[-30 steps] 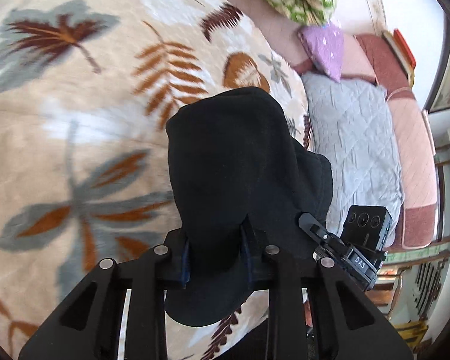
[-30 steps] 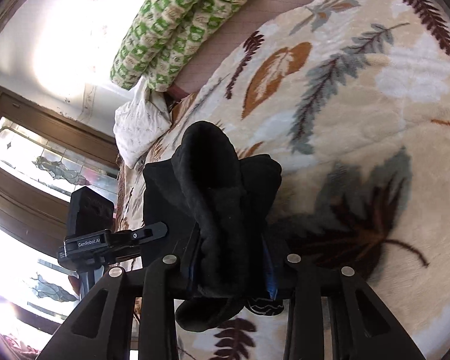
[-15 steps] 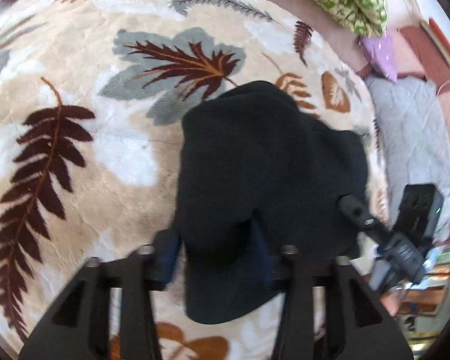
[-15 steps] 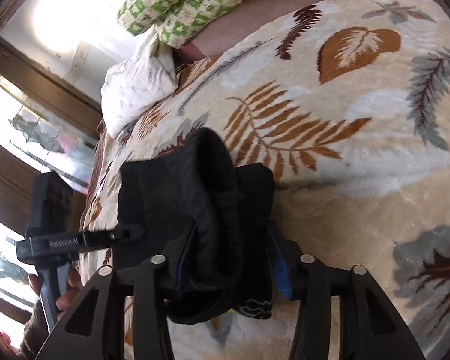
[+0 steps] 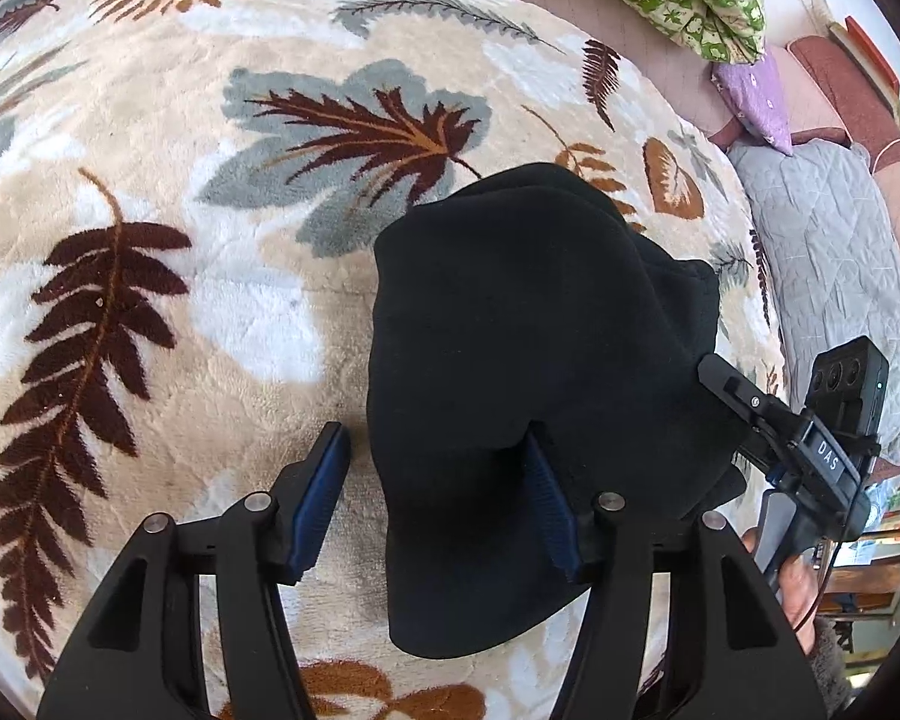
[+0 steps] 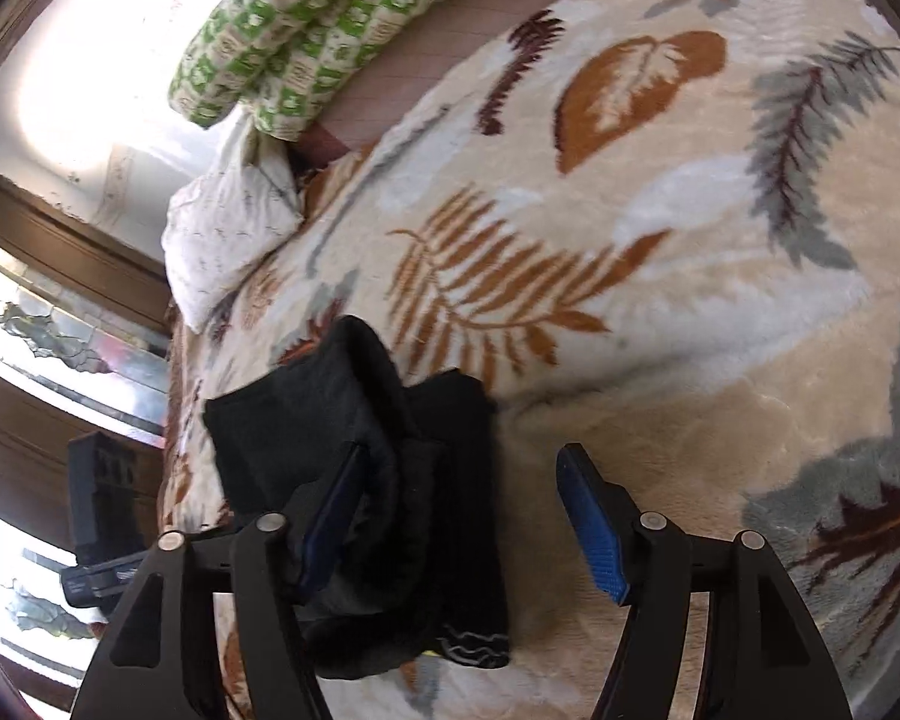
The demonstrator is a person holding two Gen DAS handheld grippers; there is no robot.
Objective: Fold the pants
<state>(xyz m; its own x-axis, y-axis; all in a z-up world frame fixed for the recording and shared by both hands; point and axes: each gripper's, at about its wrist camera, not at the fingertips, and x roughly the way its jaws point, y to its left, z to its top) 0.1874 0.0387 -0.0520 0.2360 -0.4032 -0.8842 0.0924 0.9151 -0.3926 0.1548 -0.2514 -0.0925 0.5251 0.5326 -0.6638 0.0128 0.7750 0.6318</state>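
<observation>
The black pants (image 5: 510,372) lie folded in a compact bundle on a cream blanket with a leaf pattern (image 5: 180,300). My left gripper (image 5: 435,495) is open; the bundle's near edge lies between its blue pads and drapes over the right pad (image 5: 546,504). In the right wrist view the same bundle (image 6: 378,480) sits at the lower left. My right gripper (image 6: 462,516) is open too, its left pad (image 6: 330,516) against the fabric and its right pad (image 6: 588,534) over bare blanket. The right gripper also shows in the left wrist view (image 5: 810,456).
A green patterned quilt (image 6: 330,18) lies rolled at the far side of the bed. A white pillow (image 6: 228,234) lies by the window. A purple cushion (image 5: 756,96) and a grey quilted cover (image 5: 834,276) lie on a sofa to the right.
Both grippers were shut on the folded pants and carried them down onto the blanket. Both have now opened and the bundle rests on the bed.
</observation>
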